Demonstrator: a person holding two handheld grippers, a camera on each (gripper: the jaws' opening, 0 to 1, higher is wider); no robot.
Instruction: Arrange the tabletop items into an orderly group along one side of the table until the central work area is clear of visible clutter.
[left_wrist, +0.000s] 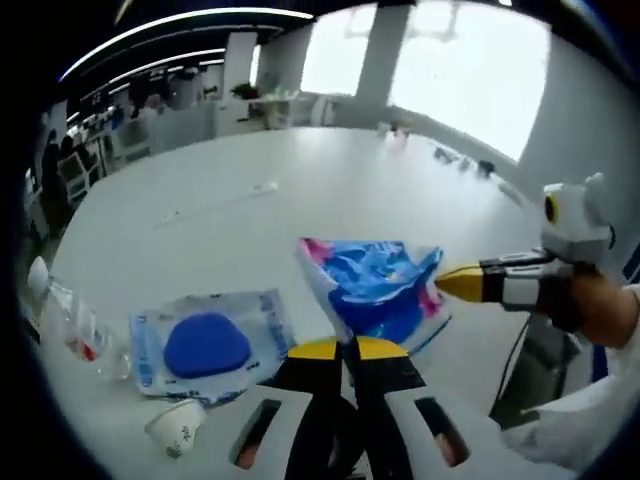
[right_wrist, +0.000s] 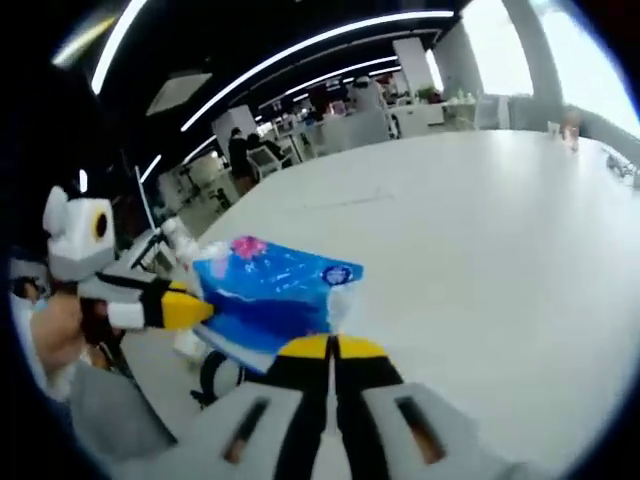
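Left gripper (left_wrist: 347, 347): yellow-tipped jaws pressed together on the lower edge of the blue packet (left_wrist: 380, 290), seen rising from the bottom of the left gripper view; enters the right gripper view from the left (right_wrist: 195, 308), its tips touching that packet's near end.
Right gripper (right_wrist: 330, 347): yellow-tipped jaws pinched onto the edge of the same blue packet (right_wrist: 270, 295); enters the left gripper view from the right (left_wrist: 450, 283), held by a hand (left_wrist: 600, 305), tips shut at the packet's pink corner.
Blue packet: crinkled blue and white plastic with pink corners, held between both grippers, lifted off the table (left_wrist: 330, 190).
Flat pouch (left_wrist: 210, 342): clear-edged wrapper with a rounded blue pad inside, lying on the table just left of the held packet.
Small paper cup (left_wrist: 178, 430): white, tipped on its side, near the lower edge of the flat pouch.
Clear bottle (left_wrist: 75, 320): white cap, lying at the table's left edge, well apart from the held packet.
Thin strip (left_wrist: 215, 203): pale, narrow, lying farther back on the tabletop.
Surroundings: white round table in an open office with ceiling light strips and bright windows.
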